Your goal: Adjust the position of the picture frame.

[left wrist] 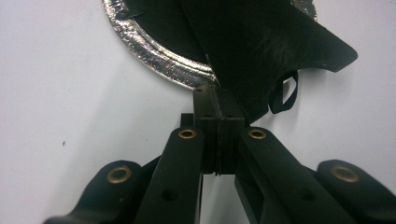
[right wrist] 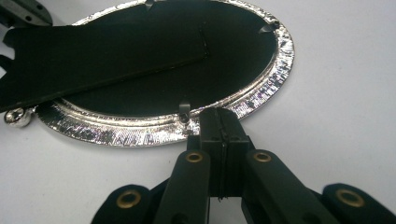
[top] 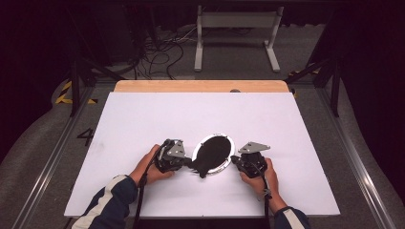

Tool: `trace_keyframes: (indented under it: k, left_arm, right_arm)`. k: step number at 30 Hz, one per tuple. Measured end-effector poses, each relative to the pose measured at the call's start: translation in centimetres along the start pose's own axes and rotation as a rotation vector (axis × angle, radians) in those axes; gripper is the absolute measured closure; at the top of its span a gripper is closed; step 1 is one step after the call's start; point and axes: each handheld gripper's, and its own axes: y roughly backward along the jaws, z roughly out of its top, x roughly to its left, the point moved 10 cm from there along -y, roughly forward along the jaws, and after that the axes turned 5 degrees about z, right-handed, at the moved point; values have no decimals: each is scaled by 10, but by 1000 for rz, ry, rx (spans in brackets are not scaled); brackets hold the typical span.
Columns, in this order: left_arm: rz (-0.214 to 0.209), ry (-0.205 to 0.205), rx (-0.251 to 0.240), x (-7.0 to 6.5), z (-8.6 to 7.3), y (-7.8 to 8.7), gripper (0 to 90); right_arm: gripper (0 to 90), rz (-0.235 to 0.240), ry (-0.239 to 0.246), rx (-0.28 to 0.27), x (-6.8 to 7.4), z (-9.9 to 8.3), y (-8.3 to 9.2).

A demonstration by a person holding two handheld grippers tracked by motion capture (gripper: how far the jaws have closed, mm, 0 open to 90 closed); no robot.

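Item: oval picture frame (top: 214,153), silver-rimmed, lying face down on the white desk (top: 143,119), near its front edge and roughly central between the two hands. Black backing visible; small metal tabs stand along the inner rim. A black easel stand (top: 204,167) is hinged to the backing and sticks out past the rim on the near-left side. A thin black ribbon loop (left wrist: 285,95) hangs from the stand.

Left gripper (top: 187,163): held in the person's left hand (top: 150,167), just left of the frame. Fingers (left wrist: 205,116) closed together, their tips at the edge of the easel stand; whether they pinch it cannot be told.

Right gripper (top: 234,160): held in the person's right hand (top: 261,177), just right of the frame. Fingers (right wrist: 210,128) closed together, tips touching the silver rim beside one tab, nothing between them.

Surroundings: wooden strip (top: 200,86) along the desk's far edge.
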Motion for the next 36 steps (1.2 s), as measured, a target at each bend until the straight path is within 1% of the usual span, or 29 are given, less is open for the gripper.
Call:
trace_keyframes:
  k: [2, 4, 5, 8, 9, 10, 11, 13, 16, 20, 24, 25, 29, 31, 32, 36]
  left_arm:
    - [4, -4, 6, -2, 0, 1, 900]
    - [-1, 0, 3, -2, 0, 1, 900]
    - [-13, 7, -7, -4, 0, 1, 900]
    - [-18, 12, -9, -6, 0, 1, 900]
    - [-23, 13, -12, -7, -1, 1, 900]
    - [-23, 13, -12, -7, -1, 1, 900]
    - [-29, 16, -16, -8, -1, 2, 900]
    - [-25, 19, -17, -9, -1, 2, 900]
    - [-30, 11, -12, -12, -3, 4, 900]
    - [-38, 9, -23, -16, -2, 4, 899]
    - [-30, 7, -23, -19, -2, 4, 900]
    - [-31, 15, -24, -20, -2, 4, 900]
    - [-28, 23, -22, -20, -2, 5, 900]
    - [-35, 28, -28, -21, -2, 4, 900]
    - [-37, 22, -28, -22, -2, 5, 900]
    - [-49, 19, -28, -24, -2, 5, 900]
  right_arm:
    - [900, -11, 14, 1, 1, 1, -1]
    - [900, -14, 20, 0, 1, 1, -1]
    - [900, -6, 29, -2, 4, -1, 0]
    - [900, 8, 32, 5, 8, -2, 1]
    - [900, 18, 49, 8, 15, -4, 3]
    - [900, 21, 57, 8, 16, -4, 3]
    - [900, 28, 56, 9, 18, -5, 3]
    - [900, 38, 54, 7, 20, -6, 4]
    - [900, 41, 55, 2, 20, -7, 4]
    - [900, 56, 56, 6, 23, -9, 6]
    - [900, 72, 52, 2, 24, -9, 7]
    - [900, 74, 51, 3, 23, -9, 7]
    - [900, 75, 48, 0, 23, -9, 6]
    - [900, 72, 50, 3, 23, -9, 6]
    - [900, 71, 50, 1, 22, -8, 5]
    - [900, 61, 44, 0, 21, -6, 3]
